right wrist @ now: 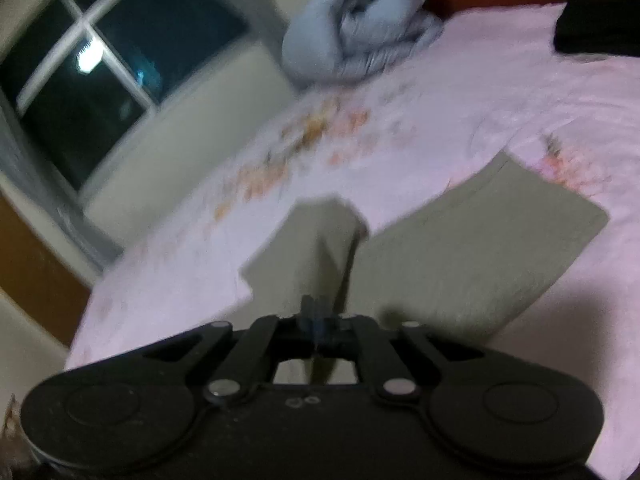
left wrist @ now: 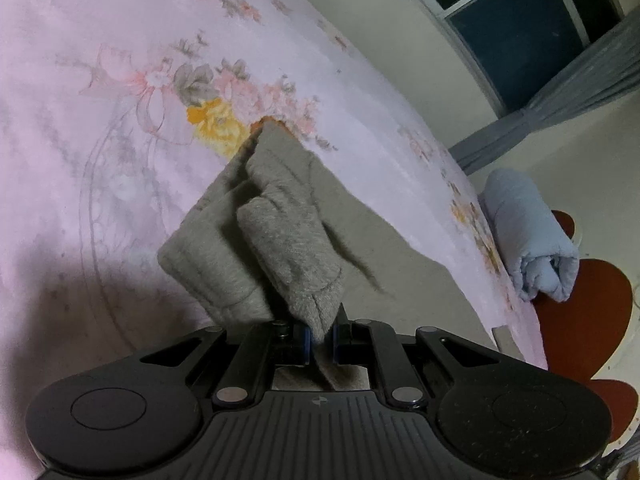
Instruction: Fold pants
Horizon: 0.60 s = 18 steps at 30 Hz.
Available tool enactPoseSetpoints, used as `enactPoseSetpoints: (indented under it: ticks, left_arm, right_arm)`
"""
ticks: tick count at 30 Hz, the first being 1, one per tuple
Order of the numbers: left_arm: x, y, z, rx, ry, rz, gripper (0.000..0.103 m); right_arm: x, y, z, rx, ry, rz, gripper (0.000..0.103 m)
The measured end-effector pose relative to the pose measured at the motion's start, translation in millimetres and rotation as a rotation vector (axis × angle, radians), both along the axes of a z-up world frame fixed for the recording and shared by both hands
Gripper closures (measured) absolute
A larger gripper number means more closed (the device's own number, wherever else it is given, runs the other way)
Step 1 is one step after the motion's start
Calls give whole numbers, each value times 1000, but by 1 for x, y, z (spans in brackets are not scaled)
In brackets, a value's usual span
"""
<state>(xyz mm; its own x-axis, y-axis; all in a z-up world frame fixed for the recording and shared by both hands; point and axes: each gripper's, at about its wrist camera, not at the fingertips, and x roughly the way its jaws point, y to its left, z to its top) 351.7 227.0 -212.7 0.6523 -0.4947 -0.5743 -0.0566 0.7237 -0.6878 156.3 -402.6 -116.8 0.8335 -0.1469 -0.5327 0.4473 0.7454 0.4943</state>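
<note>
The grey-beige pants (left wrist: 280,240) lie on a pink flowered bedsheet (left wrist: 120,80). A thick bunched end of them is lifted and pinched in my left gripper (left wrist: 320,336), which is shut on the cloth, and the rest trails away across the bed. In the blurred right wrist view the pants (right wrist: 460,248) spread flat over the sheet (right wrist: 480,100) in two panels. A dark crease runs up from my right gripper (right wrist: 318,320), whose fingers stand close together at the cloth's near edge. The blur hides whether they press on it.
A rolled light-blue blanket (left wrist: 528,240) (right wrist: 360,20) sits at the bed's far edge by a red-brown headboard (left wrist: 580,312). A dark window (left wrist: 520,20) (right wrist: 100,72) is in the wall beyond. A black object (right wrist: 600,28) lies at the sheet's far right.
</note>
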Motion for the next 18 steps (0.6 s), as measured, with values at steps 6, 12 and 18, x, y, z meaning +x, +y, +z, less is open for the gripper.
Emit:
enactPoseSetpoints:
  ticks: [6, 12, 18]
  left_arm:
    - [1, -1, -1, -9, 11, 11, 93]
    - [1, 3, -2, -23, 15, 4, 93]
    - [2, 8, -5, -41, 4, -11, 93]
  right_arm:
    - [57, 58, -1, -360, 172, 172, 46]
    - [93, 64, -9, -451, 320, 131, 103]
    - [51, 46, 33, -367, 142, 75, 103]
